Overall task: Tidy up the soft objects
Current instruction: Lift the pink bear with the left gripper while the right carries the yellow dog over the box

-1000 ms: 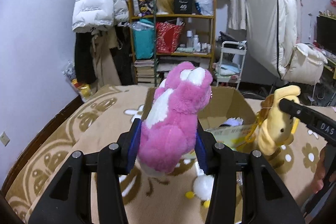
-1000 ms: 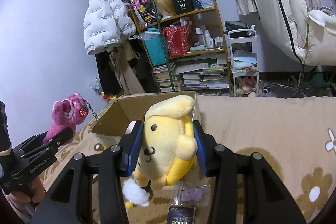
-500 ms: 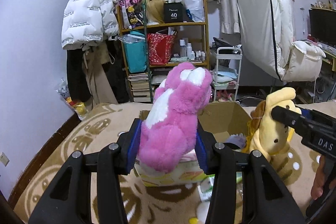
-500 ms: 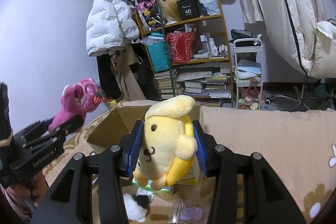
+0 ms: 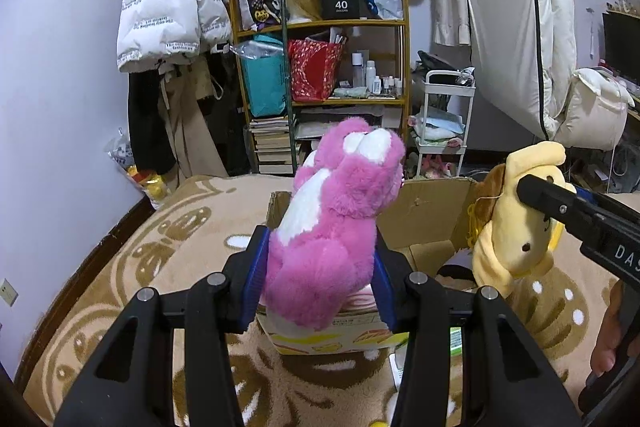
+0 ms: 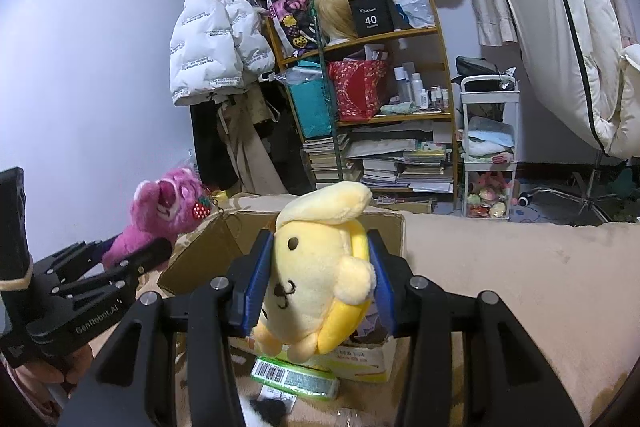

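— What is the biggest thing in front of you?

— The brown patterned blanket [image 5: 120,287] spread under everything. On it stands an open cardboard box [image 5: 424,227], flaps up, with yellow print on its near outer wall. Behind the blanket's far edge a wooden shelf [image 5: 320,99] holds books, bags and bottles, and a white puffer jacket [image 5: 172,7] hangs to its left.

— And what are you carrying?

— In my left gripper [image 5: 320,283] I have a pink plush bear [image 5: 332,227]. My jaws are closed on its lower body, blue pads pressed into the fur on both sides. It sits upright with its back to my camera, and it hangs over the near left part of the box. From my right camera I see its face, with a small strawberry charm [image 6: 201,209] dangling at its cheek.

— The other hand?

— My right gripper [image 6: 318,287] grips a yellow plush dog [image 6: 316,275], jaws closed on its head and body from either side. The dog tilts a little, its floppy ear on top, feet hanging down. It is at the near right side of the box, above the front wall; seen from the left, it hangs beside the box's right flap.

— Anything smaller?

— Below the dog, on the blanket against the box's front, lies a green packet with a barcode [image 6: 294,379]. I can see fingers [image 5: 608,343] of my right hand wrapped on the handle at the left camera's right edge.
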### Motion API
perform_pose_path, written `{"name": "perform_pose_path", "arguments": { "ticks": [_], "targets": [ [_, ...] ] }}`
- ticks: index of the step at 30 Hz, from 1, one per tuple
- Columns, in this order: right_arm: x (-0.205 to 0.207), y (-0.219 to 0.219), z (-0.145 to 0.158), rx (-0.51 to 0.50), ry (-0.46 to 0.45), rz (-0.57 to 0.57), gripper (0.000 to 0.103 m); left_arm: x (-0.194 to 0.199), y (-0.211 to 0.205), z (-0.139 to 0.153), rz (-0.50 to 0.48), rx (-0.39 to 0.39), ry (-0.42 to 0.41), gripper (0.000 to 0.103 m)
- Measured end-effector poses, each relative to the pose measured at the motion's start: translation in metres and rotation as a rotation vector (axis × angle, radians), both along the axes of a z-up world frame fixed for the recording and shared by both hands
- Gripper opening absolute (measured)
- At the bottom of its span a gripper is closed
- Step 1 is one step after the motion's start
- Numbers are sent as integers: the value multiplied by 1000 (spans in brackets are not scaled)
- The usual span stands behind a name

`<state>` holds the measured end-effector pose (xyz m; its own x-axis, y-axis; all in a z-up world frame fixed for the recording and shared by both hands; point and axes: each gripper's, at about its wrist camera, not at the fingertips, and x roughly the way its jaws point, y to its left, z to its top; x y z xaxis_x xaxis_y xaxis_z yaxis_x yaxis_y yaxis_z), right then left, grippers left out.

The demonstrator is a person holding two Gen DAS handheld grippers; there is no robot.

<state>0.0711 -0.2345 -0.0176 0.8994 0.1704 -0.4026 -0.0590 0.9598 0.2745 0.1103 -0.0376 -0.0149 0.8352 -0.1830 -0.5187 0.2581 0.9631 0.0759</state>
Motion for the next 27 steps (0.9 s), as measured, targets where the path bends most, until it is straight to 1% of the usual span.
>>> {"name": "perform_pose_path", "arguments": {
  "ticks": [4,8,13,18,22,24,27],
  "targets": [
    [7,-2,0,10,-1,-2,48,7,1,-7,6,-1,26,45],
    [14,-4,3,22,-23,0,49,13,1,-12,5,-14,52,45],
    [18,-4,4,20,-35,-4,49,17,-2,-18,8,1,69,46],
    [22,-3,-5,14,1,-7,49,22,-5,-24,10,11,92,47],
    [30,-4,-15,16,59,2,49,27,-7,-27,17,13,111,47],
    [31,-7,-20,23,72,4,50,27,-6,-28,21,13,117,47],
    [33,-11,-27,39,103,-9,51,29,-5,-30,30,16,128,49]
  ]
}}
